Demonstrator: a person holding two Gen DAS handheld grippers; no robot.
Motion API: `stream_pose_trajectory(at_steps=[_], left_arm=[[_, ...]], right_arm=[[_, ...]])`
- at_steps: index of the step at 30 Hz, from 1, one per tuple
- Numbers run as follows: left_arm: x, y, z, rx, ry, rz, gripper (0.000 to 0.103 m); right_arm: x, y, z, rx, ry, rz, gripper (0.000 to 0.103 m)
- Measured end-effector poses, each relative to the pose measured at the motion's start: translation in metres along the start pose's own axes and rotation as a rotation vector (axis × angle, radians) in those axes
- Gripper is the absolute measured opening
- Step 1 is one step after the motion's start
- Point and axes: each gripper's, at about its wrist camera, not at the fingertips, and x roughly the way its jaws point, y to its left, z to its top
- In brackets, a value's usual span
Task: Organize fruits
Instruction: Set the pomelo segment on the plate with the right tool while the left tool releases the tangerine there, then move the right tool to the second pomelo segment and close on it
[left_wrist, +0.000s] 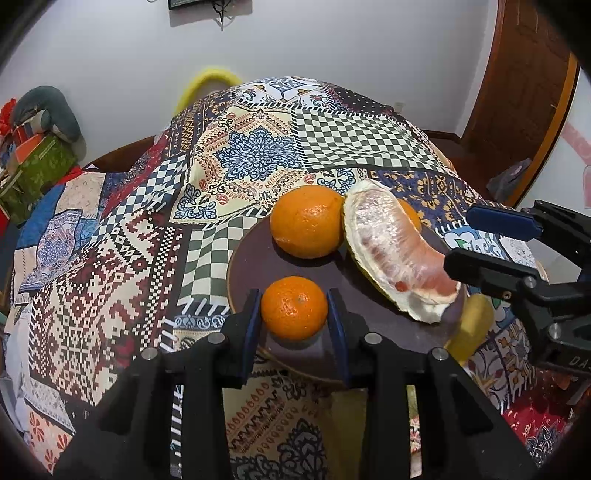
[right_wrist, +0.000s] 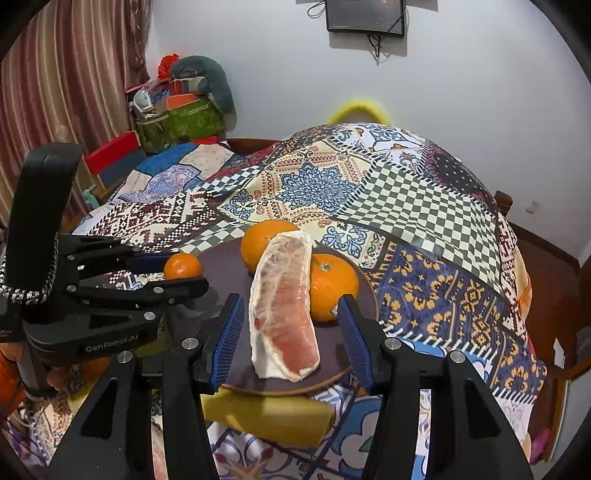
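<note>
A dark round plate (left_wrist: 251, 258) (right_wrist: 221, 266) sits on the patchwork cloth. On it lie a large orange (left_wrist: 306, 221) (right_wrist: 258, 240), a second orange (left_wrist: 412, 216) (right_wrist: 332, 286) and a peeled pomelo wedge (left_wrist: 399, 251) (right_wrist: 280, 317). My left gripper (left_wrist: 294, 325) (right_wrist: 173, 271) is shut on a small orange (left_wrist: 294, 308) (right_wrist: 183, 266) that rests on the plate's near edge, a pad against each side. My right gripper (right_wrist: 291, 332) (left_wrist: 458, 240) is open; the wedge's near end lies between its fingers with a gap on each side.
A yellow fruit (left_wrist: 472, 325) (right_wrist: 266, 413) lies on the cloth, partly under the plate's near rim. Patchwork cloth (left_wrist: 110, 295) covers the table. Boxes and a green bag (right_wrist: 177, 125) are stacked at the far left. A yellow chair back (right_wrist: 358, 107) rises behind the table, and a wooden door (left_wrist: 517, 92) stands to the right.
</note>
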Motion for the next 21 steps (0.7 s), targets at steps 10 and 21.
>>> stream_pose_trajectory(at_steps=[10,21], left_arm=[[-0.027,-0.01,-0.006,0.008,-0.045,0.007,0.051],[-0.065,-0.005,-0.03,-0.015,-0.068,0.049,0.051]], right_arm=[[-0.016,-0.004,-0.012,0.011,0.005,-0.023,0.05],[-0.035,-0.001,-0.037,0.021,0.036,-0.023,0.05]])
